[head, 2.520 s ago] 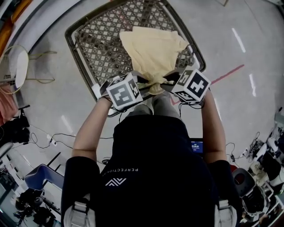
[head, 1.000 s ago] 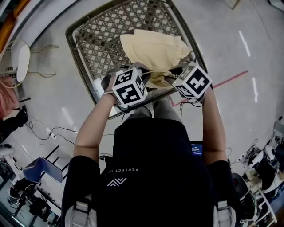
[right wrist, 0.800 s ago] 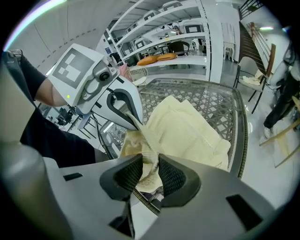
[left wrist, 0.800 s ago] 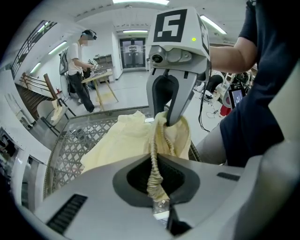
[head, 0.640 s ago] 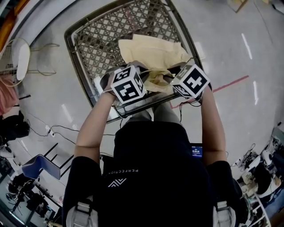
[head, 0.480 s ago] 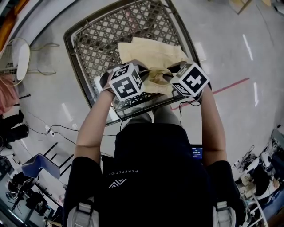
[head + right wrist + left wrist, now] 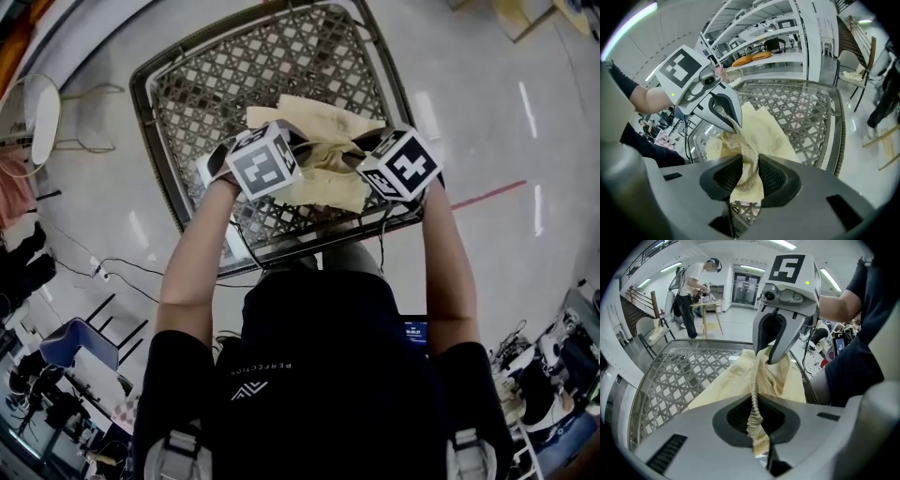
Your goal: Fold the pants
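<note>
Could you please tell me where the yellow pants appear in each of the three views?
Head view: pants at upper centre, lying on the lattice table.
Left gripper view: pants at centre, bunching down to the bottom middle.
Right gripper view: pants at centre, slightly low.
Shared landmark: the lattice table under them.

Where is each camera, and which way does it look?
Head view: on the person's head, looking steeply down at the yellow pants on the lattice table; arms, torso, left gripper and right gripper show.
Left gripper view: rides that gripper, looks along its jaws, shut on the pants, toward the right gripper and arm.
Right gripper view: rides that gripper, jaws shut on the pants, faces the left gripper and arm.
Shared: both see pants and table.
</note>
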The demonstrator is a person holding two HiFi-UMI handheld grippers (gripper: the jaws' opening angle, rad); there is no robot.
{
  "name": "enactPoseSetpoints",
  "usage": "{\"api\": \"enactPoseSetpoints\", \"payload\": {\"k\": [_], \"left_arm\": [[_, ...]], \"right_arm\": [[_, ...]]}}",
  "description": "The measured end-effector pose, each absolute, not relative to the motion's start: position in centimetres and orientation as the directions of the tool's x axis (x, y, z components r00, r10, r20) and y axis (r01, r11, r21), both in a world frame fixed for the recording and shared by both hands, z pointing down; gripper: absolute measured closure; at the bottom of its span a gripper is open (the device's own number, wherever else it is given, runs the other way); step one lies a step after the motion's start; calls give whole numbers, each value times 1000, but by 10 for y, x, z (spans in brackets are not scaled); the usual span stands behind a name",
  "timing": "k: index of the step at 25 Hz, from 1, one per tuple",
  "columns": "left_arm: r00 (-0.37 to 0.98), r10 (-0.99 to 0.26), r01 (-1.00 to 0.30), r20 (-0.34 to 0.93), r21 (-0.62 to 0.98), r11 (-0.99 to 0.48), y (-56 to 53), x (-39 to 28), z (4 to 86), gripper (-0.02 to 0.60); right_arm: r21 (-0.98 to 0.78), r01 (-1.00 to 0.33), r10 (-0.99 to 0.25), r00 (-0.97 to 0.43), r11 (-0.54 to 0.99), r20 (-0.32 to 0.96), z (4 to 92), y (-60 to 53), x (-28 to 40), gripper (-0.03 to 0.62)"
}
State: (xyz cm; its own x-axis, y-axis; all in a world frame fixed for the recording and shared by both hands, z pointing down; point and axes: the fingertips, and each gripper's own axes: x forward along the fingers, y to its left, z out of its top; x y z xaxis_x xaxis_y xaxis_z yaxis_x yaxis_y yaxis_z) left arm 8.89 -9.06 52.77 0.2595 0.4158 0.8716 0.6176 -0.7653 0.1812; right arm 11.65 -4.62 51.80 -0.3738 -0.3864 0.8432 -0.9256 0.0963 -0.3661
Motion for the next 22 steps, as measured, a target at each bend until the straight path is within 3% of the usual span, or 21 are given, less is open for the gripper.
{"api": "enactPoseSetpoints", "payload": {"k": [22], "left_arm": [[315, 332, 525, 889, 128, -842, -124, 128, 560, 554]], "right_arm": [[-354, -933, -434, -347, 67, 832, 542, -75, 156, 473]]}}
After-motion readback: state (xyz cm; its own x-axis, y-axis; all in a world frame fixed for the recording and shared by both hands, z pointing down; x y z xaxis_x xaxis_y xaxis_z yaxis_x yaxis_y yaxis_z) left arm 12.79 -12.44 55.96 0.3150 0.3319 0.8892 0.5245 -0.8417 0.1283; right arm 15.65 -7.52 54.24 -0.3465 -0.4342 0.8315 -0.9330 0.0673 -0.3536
